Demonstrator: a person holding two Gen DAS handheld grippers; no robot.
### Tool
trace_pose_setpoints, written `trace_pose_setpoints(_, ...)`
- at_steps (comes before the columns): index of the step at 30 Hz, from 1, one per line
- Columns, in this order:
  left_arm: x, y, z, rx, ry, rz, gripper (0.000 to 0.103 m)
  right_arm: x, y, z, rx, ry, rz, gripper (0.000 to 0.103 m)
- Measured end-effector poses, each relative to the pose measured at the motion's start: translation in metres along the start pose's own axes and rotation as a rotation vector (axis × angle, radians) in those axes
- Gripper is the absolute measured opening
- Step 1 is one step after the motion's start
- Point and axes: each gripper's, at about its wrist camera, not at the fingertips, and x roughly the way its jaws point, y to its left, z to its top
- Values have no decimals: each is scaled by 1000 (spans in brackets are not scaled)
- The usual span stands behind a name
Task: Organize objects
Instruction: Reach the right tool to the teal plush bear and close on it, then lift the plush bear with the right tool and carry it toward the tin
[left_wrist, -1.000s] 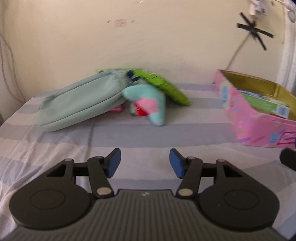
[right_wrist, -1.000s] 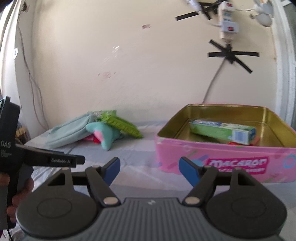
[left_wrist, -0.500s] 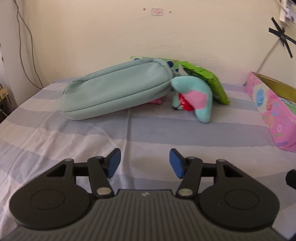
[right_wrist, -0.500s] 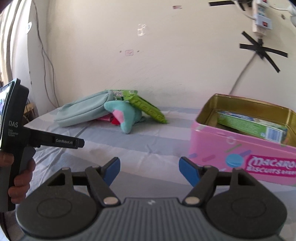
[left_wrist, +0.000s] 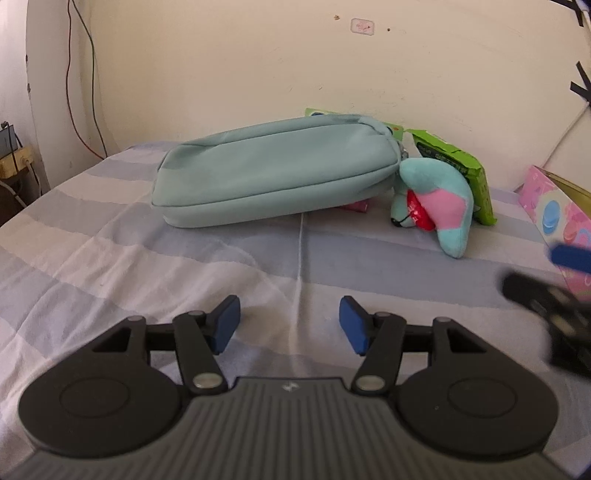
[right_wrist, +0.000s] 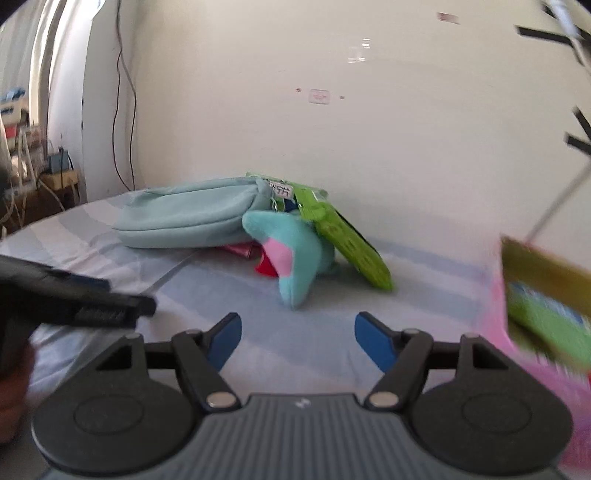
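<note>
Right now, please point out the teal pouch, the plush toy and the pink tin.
teal pouch (left_wrist: 273, 177), left wrist view, middle of its side.
plush toy (left_wrist: 439, 195), left wrist view, pink patch.
pink tin (left_wrist: 554, 214), left wrist view, outer wall.

The pink tin (left_wrist: 554, 210) runs off the right edge in the left wrist view, only 1 corner showing; in the right wrist view it is smeared with blur, and the green box (right_wrist: 546, 321) inside it cannot be read. A small pink thing (left_wrist: 356, 205) lies mostly hidden under the teal pouch (left_wrist: 273, 177). The green packet (right_wrist: 347, 243) is partly covered by the plush toy (right_wrist: 291, 258) and pouch. The right gripper (left_wrist: 554, 291) is a blurred shape at the frame's edge, and the hand (right_wrist: 13, 402) holding the left tool is cut off.
</note>
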Motion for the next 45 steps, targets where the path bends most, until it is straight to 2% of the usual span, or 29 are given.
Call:
trace_pose_setpoints(7, 1, 8, 1, -55, -9, -30, 62, 73, -4, 26, 17, 87, -7, 65)
trace_pose_setpoints(9, 3, 8, 1, -58, -10, -36, 62, 88, -5, 29, 21, 120, -1, 54)
trace_pose_setpoints(10, 3, 9, 1, -59, -10, -39, 62, 93, -5, 30, 24, 133, 9, 40)
trace_pose_setpoints(11, 3, 9, 1, -61, -10, -42, 62, 95, -5, 30, 26, 139, 23, 26)
trace_pose_setpoints(15, 4, 11, 1, -71, -10, -53, 63, 80, 0, 24, 7, 101, 6, 24)
trace_pose_setpoints(19, 5, 15, 2, -85, -10, -61, 64, 41, 4, 10, 12, 70, 51, 24)
trace_pose_setpoints(26, 5, 18, 2, -109, -10, -71, 66, -45, -3, -8, 69, 37, 197, 24)
trace_pose_setpoints(28, 5, 19, 2, -112, -10, -74, 66, -61, -13, -7, 123, 45, 287, 23)
trace_pose_setpoints(31, 5, 19, 2, -117, -11, -75, 66, -71, -28, -14, 319, 115, 514, 24)
trace_pose_setpoints(32, 5, 20, 2, -118, -11, -74, 66, -72, -35, -19, 400, 137, 573, 24)
trace_pose_setpoints(33, 5, 20, 2, -119, -11, -74, 66, -72, -42, -24, 464, 156, 597, 25)
trace_pose_setpoints(35, 5, 19, 1, -119, -12, -72, 66, -68, -51, -34, 536, 191, 591, 27)
trace_pose_setpoints(37, 5, 19, 2, -119, -12, -73, 66, -66, -57, -44, 553, 214, 503, 32)
trace_pose_setpoints(38, 5, 19, 1, -119, -12, -73, 66, -67, -61, -49, 549, 214, 442, 43)
trace_pose_setpoints(40, 5, 19, 2, -119, -12, -76, 66, -70, -63, -53, 529, 192, 359, 50)
trace_pose_setpoints(42, 4, 20, 1, -120, -12, -76, 66, -76, -61, -55, 481, 167, 297, 50)
trace_pose_setpoints(45, 4, 20, 1, -118, -12, -76, 66, -81, -54, -56, 406, 136, 224, 56)
